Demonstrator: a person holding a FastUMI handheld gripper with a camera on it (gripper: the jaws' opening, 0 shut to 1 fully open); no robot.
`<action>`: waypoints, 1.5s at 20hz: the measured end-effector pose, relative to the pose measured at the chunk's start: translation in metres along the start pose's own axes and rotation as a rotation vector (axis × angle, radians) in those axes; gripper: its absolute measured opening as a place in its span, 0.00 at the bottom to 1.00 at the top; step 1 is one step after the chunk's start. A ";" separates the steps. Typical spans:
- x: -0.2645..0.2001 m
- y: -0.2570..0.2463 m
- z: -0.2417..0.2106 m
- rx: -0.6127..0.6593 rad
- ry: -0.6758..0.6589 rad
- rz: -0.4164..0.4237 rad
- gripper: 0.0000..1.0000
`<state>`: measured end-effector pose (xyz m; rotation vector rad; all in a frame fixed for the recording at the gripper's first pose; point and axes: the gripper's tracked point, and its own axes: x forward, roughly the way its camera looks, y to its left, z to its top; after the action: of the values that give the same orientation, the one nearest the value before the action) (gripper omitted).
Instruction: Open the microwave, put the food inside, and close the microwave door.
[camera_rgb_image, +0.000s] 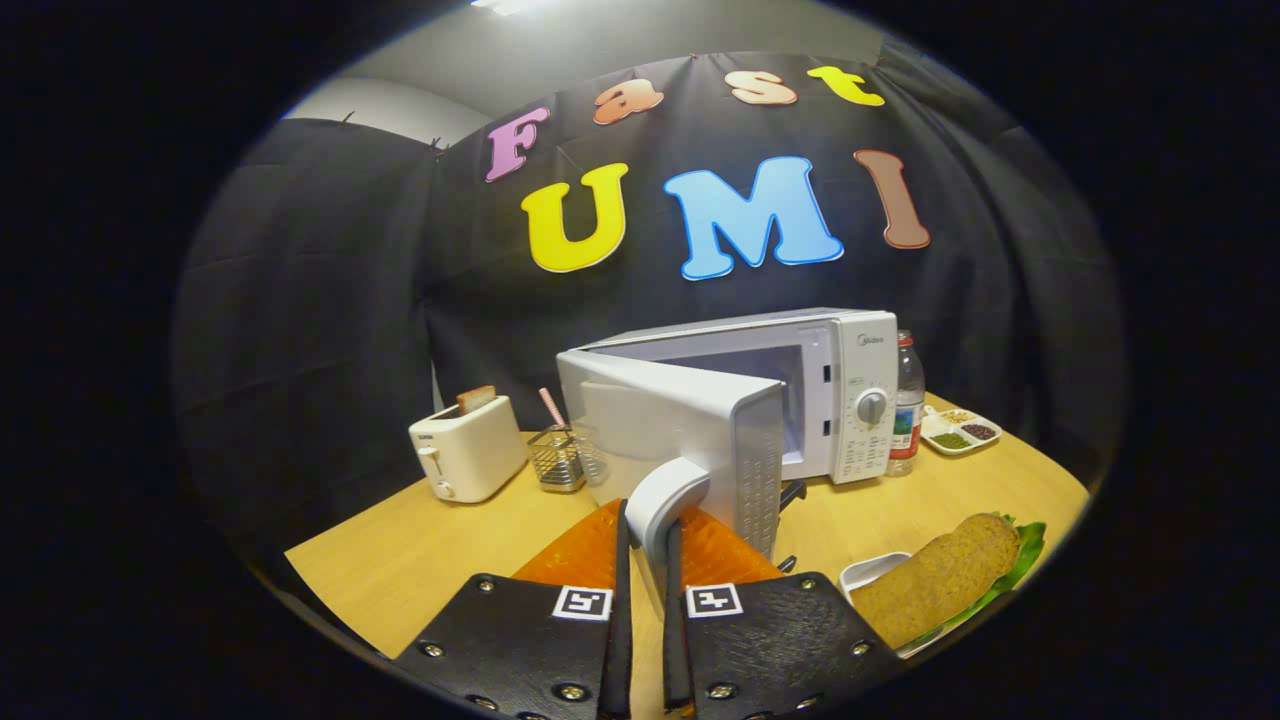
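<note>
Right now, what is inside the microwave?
The microwave cavity looks bare where visible; its open door, handle gripped between the fingers, covers the lower part.

— What did the gripper (646, 545) look like, low in the middle of the frame?

— Two broad textured plates, each dotted with round screws and carrying a square black-and-white marker at its inner top corner.

— And the fingers (621, 600)?

— Two thin upright blades, close together; the material looked rubbery, perhaps.

Gripper camera faces along its fingers (625, 570), close to the microwave (760, 400)
</note>
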<state>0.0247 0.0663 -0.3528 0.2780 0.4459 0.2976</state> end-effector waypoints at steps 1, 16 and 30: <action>-0.002 0.015 -0.003 0.008 -0.003 0.020 0.13; 0.007 0.143 -0.030 -0.145 -0.133 -0.263 0.12; -0.030 0.148 -0.029 -0.084 -0.078 -0.060 0.56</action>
<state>-0.0464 0.1976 -0.3183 0.1930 0.3629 0.2453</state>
